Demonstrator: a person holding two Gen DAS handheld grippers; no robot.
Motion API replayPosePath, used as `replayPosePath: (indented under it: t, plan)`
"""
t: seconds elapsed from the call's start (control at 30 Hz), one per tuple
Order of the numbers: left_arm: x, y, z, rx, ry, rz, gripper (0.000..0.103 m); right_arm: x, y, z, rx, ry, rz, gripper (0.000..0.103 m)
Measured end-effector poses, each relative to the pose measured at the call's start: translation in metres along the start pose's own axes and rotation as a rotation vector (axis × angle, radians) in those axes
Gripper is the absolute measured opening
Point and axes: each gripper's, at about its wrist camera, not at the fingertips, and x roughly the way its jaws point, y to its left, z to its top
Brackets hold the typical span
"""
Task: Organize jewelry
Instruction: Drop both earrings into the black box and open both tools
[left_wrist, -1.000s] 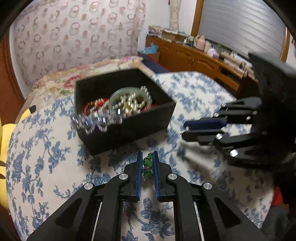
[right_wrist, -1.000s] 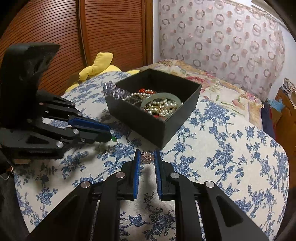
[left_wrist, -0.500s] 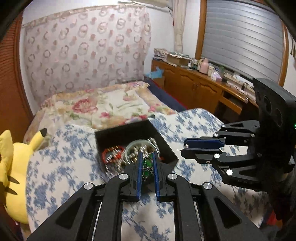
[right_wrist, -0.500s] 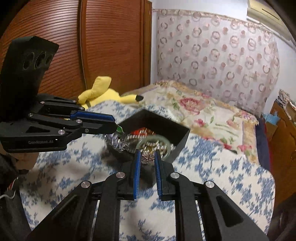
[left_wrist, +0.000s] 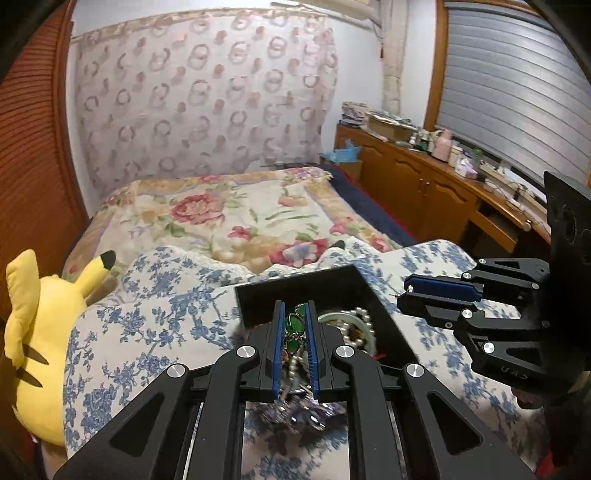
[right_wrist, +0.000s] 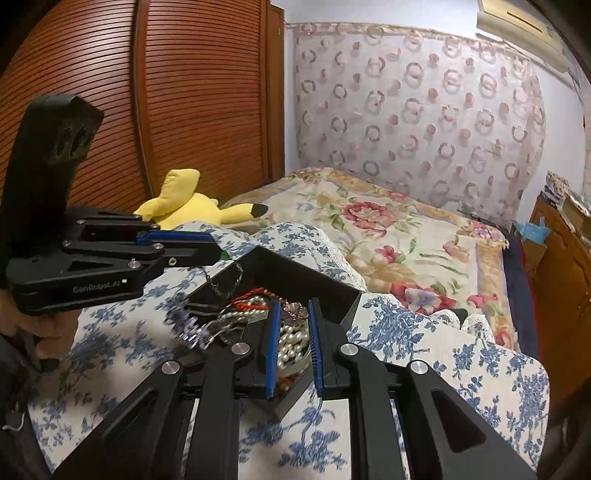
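Observation:
A black jewelry box (left_wrist: 332, 284) sits on the blue-flowered cloth and holds pearl strands (left_wrist: 360, 325), a green bangle and red beads; it also shows in the right wrist view (right_wrist: 295, 273). My left gripper (left_wrist: 294, 325) is shut on a green-stone jewelry piece (left_wrist: 293, 328) and holds it over the box. My right gripper (right_wrist: 291, 314) is shut on a small rose-gold flower piece (right_wrist: 293, 311), also over the box. A thin chain (right_wrist: 225, 284) hangs from the left gripper over the box's near corner.
A yellow Pikachu plush (left_wrist: 37, 332) lies at the cloth's left edge. A flowered bedspread (left_wrist: 229, 221) lies beyond the box. A wooden sideboard (left_wrist: 424, 192) with clutter stands at the right. A ribbed wooden door (right_wrist: 177, 110) is at the left.
Both grippers have risen off the cloth with their pieces and moved forward over the black box. The views have tilted up toward the room.

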Motion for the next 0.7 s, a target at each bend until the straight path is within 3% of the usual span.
replayPosePath:
  t: [0.1, 0.17, 0.27, 0.3, 0.33, 0.37, 0.43, 0.53, 0.7]
  plan:
    - [0.003, 0.007, 0.001, -0.026, 0.003, 0.019, 0.016, 0.015, -0.005, 0.003, 0.02, 0.016, 0.005, 0.017]
    - [0.001, 0.011, 0.0, -0.033, -0.004, 0.029, 0.031, 0.021, -0.006, 0.005, 0.028, 0.022, 0.01, 0.017]
    - [-0.007, 0.013, -0.002, -0.044, -0.012, 0.048, 0.037, 0.029, -0.006, 0.005, 0.048, 0.031, 0.024, 0.017]
    - [-0.009, 0.014, -0.003, -0.047, -0.014, 0.052, 0.044, 0.032, -0.004, 0.005, 0.046, 0.034, 0.019, 0.017]
    - [-0.013, 0.015, -0.005, -0.049, -0.018, 0.065, 0.053, 0.032, -0.003, 0.005, 0.043, 0.035, 0.013, 0.022]
    - [-0.016, 0.016, -0.006, -0.05, -0.023, 0.074, 0.059, 0.033, -0.001, 0.005, 0.041, 0.034, 0.005, 0.037]
    - [-0.024, 0.016, -0.008, -0.049, -0.034, 0.091, 0.068, 0.03, 0.0, 0.005, 0.054, 0.021, -0.005, 0.057]
    - [-0.037, 0.014, -0.013, -0.049, -0.049, 0.118, 0.082, 0.021, 0.001, 0.002, 0.074, 0.008, -0.022, 0.058]
    - [-0.06, 0.009, -0.023, -0.048, -0.067, 0.165, 0.094, -0.011, 0.003, -0.011, 0.124, -0.042, -0.069, 0.085]
